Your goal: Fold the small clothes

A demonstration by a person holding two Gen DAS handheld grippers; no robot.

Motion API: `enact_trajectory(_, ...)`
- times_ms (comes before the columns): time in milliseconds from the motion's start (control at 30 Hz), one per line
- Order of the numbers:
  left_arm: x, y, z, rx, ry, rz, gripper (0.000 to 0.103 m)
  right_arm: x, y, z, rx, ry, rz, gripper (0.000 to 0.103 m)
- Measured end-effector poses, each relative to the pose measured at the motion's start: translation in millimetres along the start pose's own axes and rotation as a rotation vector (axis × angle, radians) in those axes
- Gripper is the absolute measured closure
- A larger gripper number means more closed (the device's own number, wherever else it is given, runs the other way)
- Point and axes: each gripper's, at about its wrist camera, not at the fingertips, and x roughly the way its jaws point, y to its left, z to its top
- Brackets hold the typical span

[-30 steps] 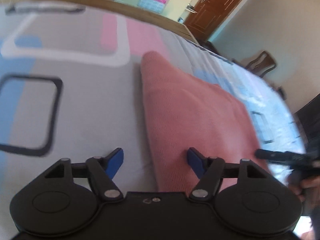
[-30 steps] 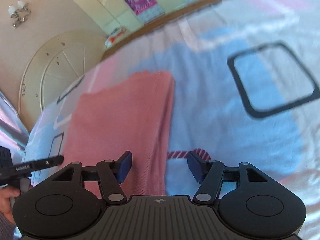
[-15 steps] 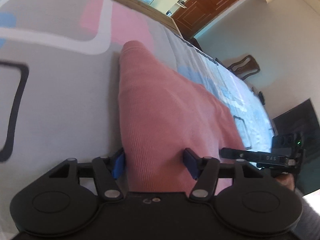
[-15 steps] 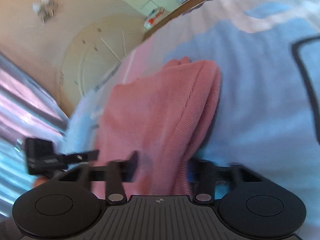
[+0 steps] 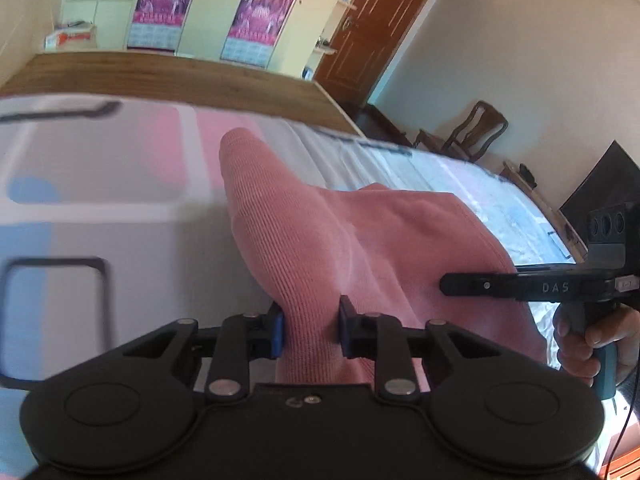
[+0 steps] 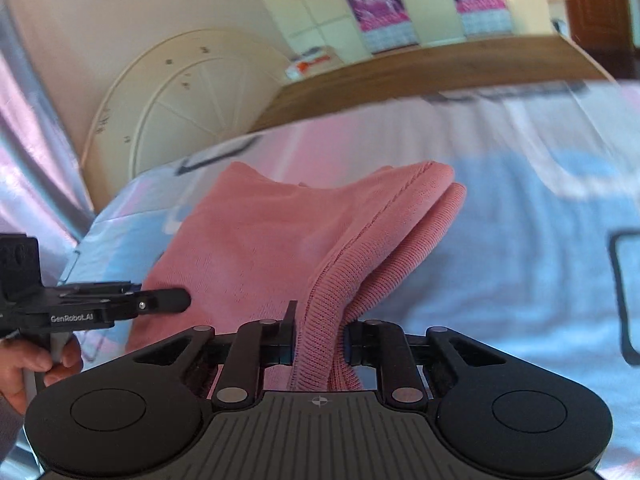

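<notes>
**Both claws pinch the near hem, ready to carry it over**

Between the blue-padded fingers of the left gripper (image 5: 311,330) sits a bunched ridge of the pink ribbed knit garment (image 5: 360,240), the jaws closed down to the thickness of the fabric. The right gripper (image 6: 320,340) does the same at the other near corner, its jaws drawn in tight on a doubled, rolled edge of the same cloth. In the left wrist view the right gripper shows from the side at the right of the scene, level with the left one; in the right wrist view the left gripper shows at the left, likewise level.

Outward from the claws, the garment rises off the patterned bedsheet (image 5: 100,168) at its near end and runs straight away from both grippers, its long axis pointing toward the wooden footboard (image 5: 180,76) at the far side. Its far end rests on the sheet; whether the whole far edge lies flat is hard to tell through the blur.

The coming move likely turns on this: the cloth lies ahead of both claws, neither arm nearer than the other, so the near hem should travel forward along that axis, both hands keeping abreast to land it square on the far edge.
</notes>
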Motion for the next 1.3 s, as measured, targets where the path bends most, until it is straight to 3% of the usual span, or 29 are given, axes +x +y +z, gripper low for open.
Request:
enact_trajectory(167,-57.1,56.4,-0.8,0.011,-0.007,0.059,0.079,30.2,73.9,0.8,-0.069,-0.028,0.022,0.084)
enact_trajectory(333,-102.7,117.2,-15.5,-0.007,0.014,0.154,0.079,93.7,140.2,-14.5,-0.071,-0.008,0.074,0.084)
enact_trajectory(467,-131.4,158.7,-33.9,-0.055,0.026,0.186,0.077,147.4,179.7,-20.6,-0.078,0.034,0.108,0.084)
enact_trajectory(533,-130.3,182.2,-46.8,-0.093,0.053,0.223,0.066,167.9,183.8,-25.4,-0.073,0.068,0.095,0.084)
enact_trajectory(600,-122.5,194.2,-61.3,-0.078,0.075,0.355,0.028,191.4,174.8,-34.9,-0.039,0.122,0.036,0.084)
enact_trajectory(667,-122.3,198.0,-71.1,-0.099,0.042,0.346,0.029,202.1,160.2,-41.2,0.076,0.108,0.067,0.084)
enact_trajectory(733,-126.5,201.1,-70.0,-0.123,0.033,0.33,0.032,199.0,158.1,-42.7,0.1,0.105,0.066,0.083)
enact_trajectory(800,-137.2,200.5,-68.1,-0.105,0.005,0.314,0.053,198.0,167.0,-41.4,0.056,0.103,0.034,0.076)
enact_trajectory(867,-147.5,195.1,-63.8,-0.068,-0.054,0.318,0.064,187.7,170.7,-39.6,0.04,0.079,-0.031,0.07)
enact_trajectory(967,-153.6,194.2,-44.4,-0.058,-0.122,0.29,0.065,161.0,172.5,-29.9,-0.014,-0.03,-0.125,0.07)
enact_trajectory(1067,-132.0,192.8,-26.2,-0.06,-0.113,0.252,0.073,154.0,187.1,-17.3,-0.108,-0.112,-0.168,0.072)
enact_trajectory(1167,-93.6,196.0,-23.5,-0.059,-0.017,0.251,0.071,186.6,194.3,-9.8,-0.177,-0.023,-0.163,0.083)
enact_trajectory(1233,-84.7,192.2,-21.5,-0.062,0.008,0.281,0.071,217.1,186.3,-15.3,-0.19,0.087,-0.25,0.083)
enact_trajectory(1300,-92.0,180.5,-12.8,-0.021,-0.007,0.294,0.077,215.9,184.9,-9.3,-0.142,0.083,-0.24,0.083)
